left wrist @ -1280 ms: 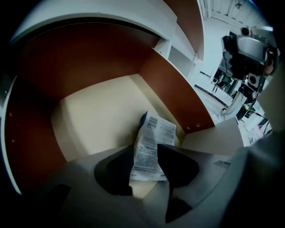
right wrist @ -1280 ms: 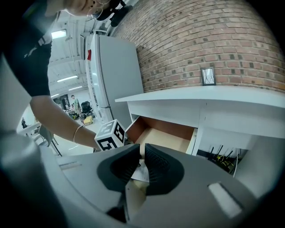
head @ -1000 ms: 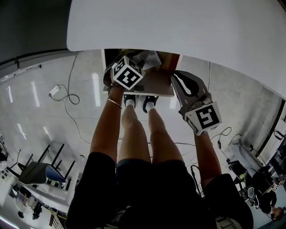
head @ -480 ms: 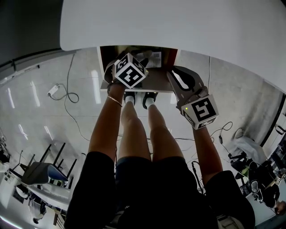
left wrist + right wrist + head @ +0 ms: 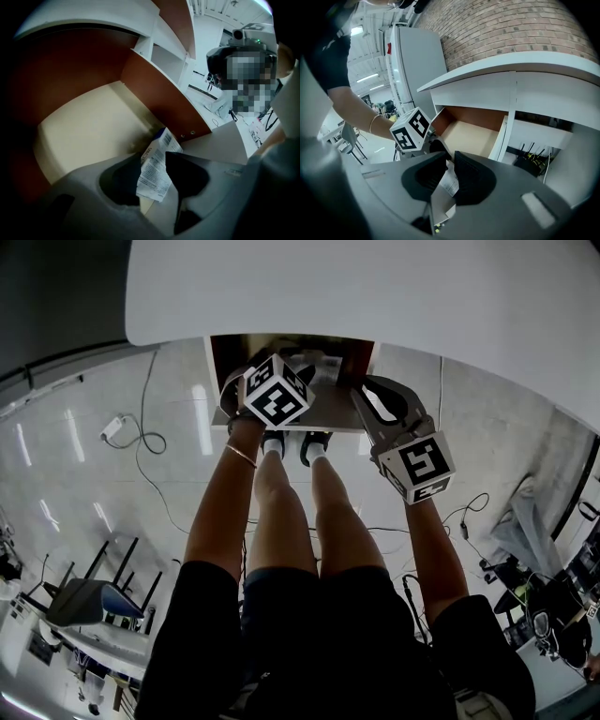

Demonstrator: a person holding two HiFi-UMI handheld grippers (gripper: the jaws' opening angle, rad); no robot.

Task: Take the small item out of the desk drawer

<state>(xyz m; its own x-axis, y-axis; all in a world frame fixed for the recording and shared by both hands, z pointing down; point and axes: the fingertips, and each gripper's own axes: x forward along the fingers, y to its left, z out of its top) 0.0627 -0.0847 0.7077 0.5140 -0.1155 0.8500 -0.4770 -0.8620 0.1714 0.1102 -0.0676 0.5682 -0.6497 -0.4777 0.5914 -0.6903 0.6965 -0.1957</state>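
Note:
The drawer (image 5: pixel 330 414) stands pulled out under the white desk top (image 5: pixel 375 287). My left gripper (image 5: pixel 298 369) reaches into it, marker cube upward. In the left gripper view its jaws (image 5: pixel 152 157) are shut on a small white printed box (image 5: pixel 154 174), tilted above the drawer's pale floor (image 5: pixel 89 126). My right gripper (image 5: pixel 362 392) sits at the drawer's front right corner. In the right gripper view its jaws (image 5: pixel 449 157) are opening, with the edge of the drawer front (image 5: pixel 440 207) between them. Beyond them the box (image 5: pixel 450 182) and the left gripper's cube (image 5: pixel 410 129) show.
The person's legs and shoes (image 5: pixel 286 448) stand right below the drawer. A cable and plug (image 5: pixel 127 432) lie on the floor at left, chairs (image 5: pixel 84 601) at lower left. Cables (image 5: pixel 529 154) hang behind the desk; a brick wall (image 5: pixel 511 28) rises beyond it.
The right gripper has shifted a little up and left along the drawer's front corner. The left gripper's cube has turned slightly inside the drawer.

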